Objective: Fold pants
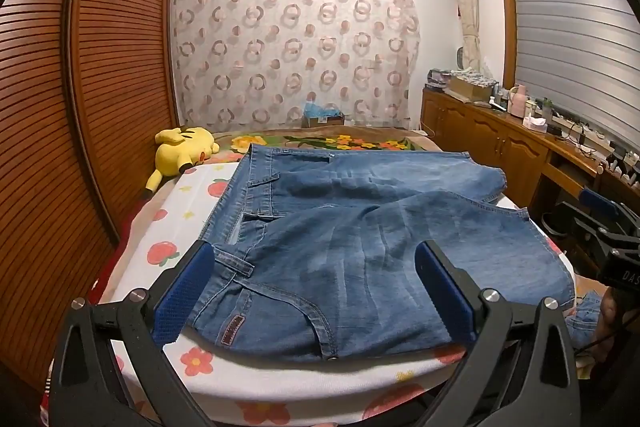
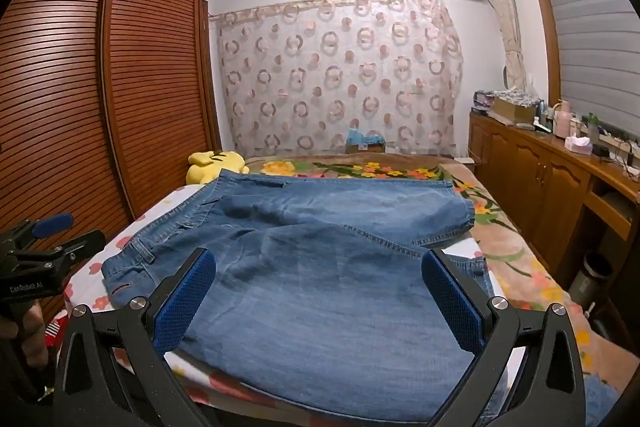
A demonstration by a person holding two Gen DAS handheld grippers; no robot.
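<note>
Hovering wide-open and empty, left gripper (image 1: pixel 316 291) nearing the waistband, right gripper (image 2: pixel 320 303) nearing the legs; pants (image 1: pixel 360 227) lying flat mid-frame, long axis running left to right.

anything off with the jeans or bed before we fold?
Nothing damaged or spilled. The jeans lie unfolded and wrinkled, right end hanging over the bed's edge. A yellow plush toy lies beside the waistband. Both tongs open.

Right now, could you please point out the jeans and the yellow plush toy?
jeans (image 1: pixel 360 259): left wrist view, middle of the near leg.
yellow plush toy (image 1: pixel 180 151): left wrist view, its body.
</note>
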